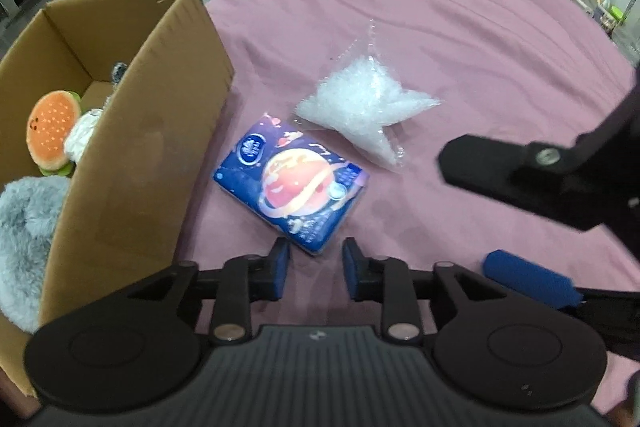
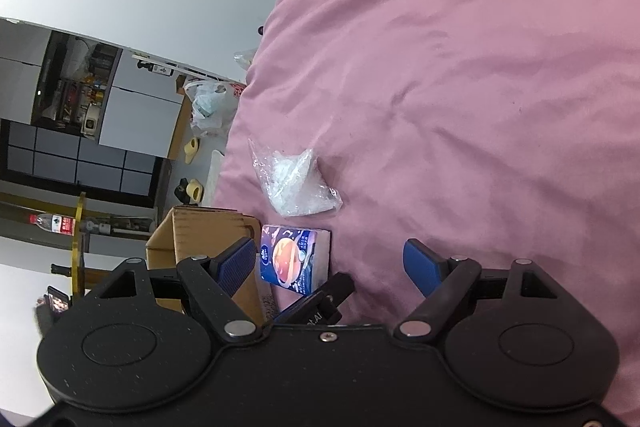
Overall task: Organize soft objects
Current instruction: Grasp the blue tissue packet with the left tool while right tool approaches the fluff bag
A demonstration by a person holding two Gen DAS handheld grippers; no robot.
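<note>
Clearly the sorting is partly done: at the left of the left wrist view the cardboard box (image 1: pixel 132 131) is already holding a burger plush (image 1: pixel 52 133), a grey fluffy toy (image 1: pixel 28 235) and a white bundle (image 1: pixel 82 135). Just right of the box, the blue tissue pack (image 1: pixel 290 183) is lying flat on the pink bed cover (image 1: pixel 460 27), close to the box wall but not touching it. The left tool (image 1: pixel 314 265) is hovering over the pack's near corner, its blue pads (image 1: pixel 280 263) narrowly apart and gripping nothing; the corner is sitting just ahead of the gap, not between the pads. Further right, the clear bag of white filling (image 1: pixel 368 111) is resting beside the pack. At the far right the right tool (image 2: pixel 330 263) is waiting with its fingers spread wide and empty. The step in hand is probably picking up the pack. The next move is likely calling for widening the left pads, lowering them around the pack, then carrying it into the box.
</note>
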